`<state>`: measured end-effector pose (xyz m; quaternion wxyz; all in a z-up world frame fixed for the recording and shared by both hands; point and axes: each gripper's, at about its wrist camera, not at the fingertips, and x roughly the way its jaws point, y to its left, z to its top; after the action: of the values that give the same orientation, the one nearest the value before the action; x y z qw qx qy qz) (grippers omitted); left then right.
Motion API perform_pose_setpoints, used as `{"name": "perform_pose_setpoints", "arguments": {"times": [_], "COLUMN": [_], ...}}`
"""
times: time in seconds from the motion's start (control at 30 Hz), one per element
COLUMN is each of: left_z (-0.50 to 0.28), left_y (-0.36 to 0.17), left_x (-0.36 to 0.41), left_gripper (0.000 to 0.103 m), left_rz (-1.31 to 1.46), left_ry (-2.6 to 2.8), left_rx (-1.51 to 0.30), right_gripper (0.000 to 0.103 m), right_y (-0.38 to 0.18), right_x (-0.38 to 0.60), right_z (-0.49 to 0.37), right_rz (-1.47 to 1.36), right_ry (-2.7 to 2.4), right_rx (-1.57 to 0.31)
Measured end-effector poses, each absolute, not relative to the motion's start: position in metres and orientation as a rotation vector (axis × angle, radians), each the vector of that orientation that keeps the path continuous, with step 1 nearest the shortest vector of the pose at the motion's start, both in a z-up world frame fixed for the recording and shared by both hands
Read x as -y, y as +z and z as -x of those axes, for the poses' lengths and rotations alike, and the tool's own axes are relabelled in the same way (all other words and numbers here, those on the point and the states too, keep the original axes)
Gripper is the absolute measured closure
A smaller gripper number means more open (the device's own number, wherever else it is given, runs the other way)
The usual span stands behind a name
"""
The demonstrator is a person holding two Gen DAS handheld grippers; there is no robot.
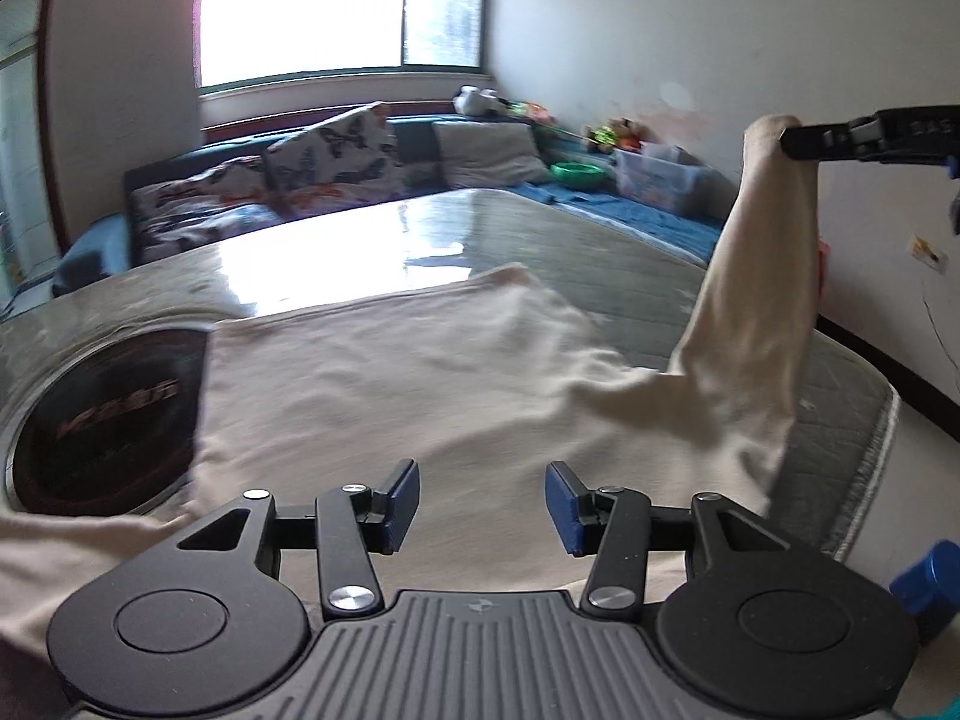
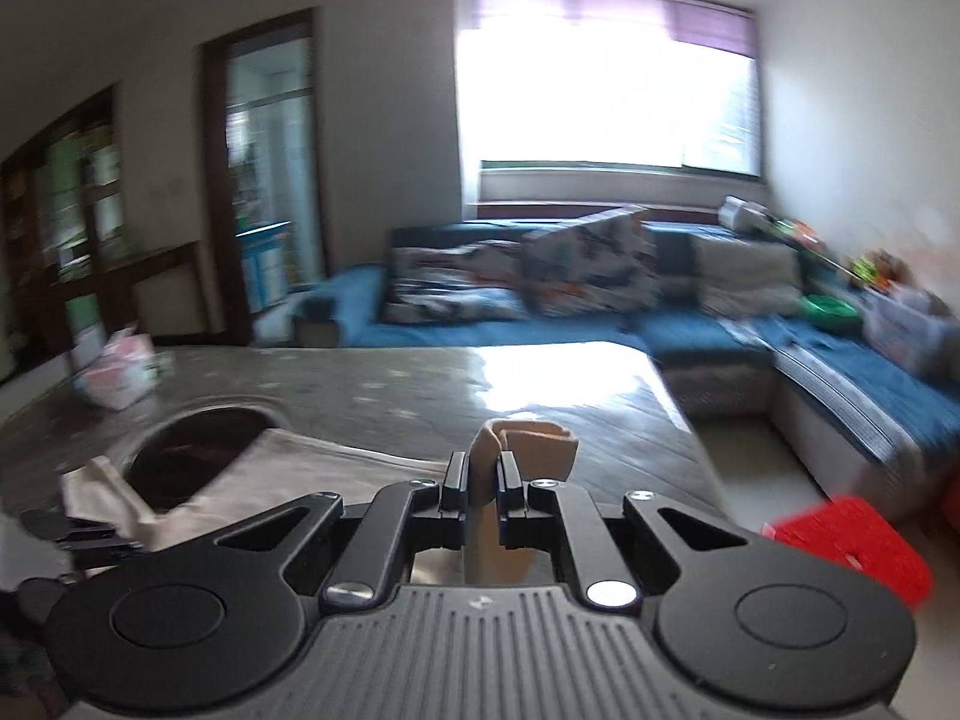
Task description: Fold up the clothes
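A cream long-sleeved top (image 1: 390,384) lies spread on a plastic-wrapped mattress (image 1: 540,240). In the left wrist view my left gripper (image 1: 483,507) hovers just over the near part of the top. It is open, and its blue pads (image 1: 403,504) have nothing between them. At the upper right my right gripper (image 1: 789,141) holds one sleeve (image 1: 756,300) up off the mattress, so the sleeve hangs in a long band. The right wrist view shows the right gripper (image 2: 483,474) shut on the cuff (image 2: 528,441), which bunches out past the fingertips.
A dark oval label (image 1: 102,420) on the mattress shows beside the top. A blue corner sofa (image 2: 690,324) with patterned cushions stands behind, under the window. A red stool (image 2: 852,546) is on the floor at the right. A pink packet (image 2: 117,375) lies on the far left of the mattress.
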<state>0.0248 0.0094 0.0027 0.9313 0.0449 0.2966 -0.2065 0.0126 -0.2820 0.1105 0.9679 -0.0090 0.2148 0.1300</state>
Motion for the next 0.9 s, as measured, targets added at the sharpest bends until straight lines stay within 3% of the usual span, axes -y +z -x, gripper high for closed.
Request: {"name": "perform_pose_setpoints", "arguments": {"times": [0.23,0.57,0.73,0.83,0.9], "left_z": [-0.015,-0.006,-0.004,-0.004,-0.005], "left_y": [-0.003,-0.01,-0.006,-0.002,-0.001], "left_x": [-0.047,-0.076,-0.078,-0.076,-0.072], "left_gripper": [0.048,0.042,0.036,0.036,0.036], "left_rz": [-0.04,0.004,0.012,0.009,0.005], "left_ry": [-0.33,-0.255,-0.245,-0.252,-0.262], "left_rx": [-0.613,-0.635,-0.63,-0.623,-0.62], "right_gripper": [0.095,0.093,0.085,0.067,0.064], "right_y": [0.109,0.062,0.056,0.06,0.061], "right_x": [0.199,0.122,0.118,0.126,0.138], "right_z": [-0.033,-0.043,-0.035,-0.035,-0.035], "right_rz": [0.116,0.173,0.19,0.193,0.2], "right_ry": [0.464,0.649,0.696,0.681,0.654], "right_rx": [-0.461,-0.601,-0.619,-0.609,-0.615]}}
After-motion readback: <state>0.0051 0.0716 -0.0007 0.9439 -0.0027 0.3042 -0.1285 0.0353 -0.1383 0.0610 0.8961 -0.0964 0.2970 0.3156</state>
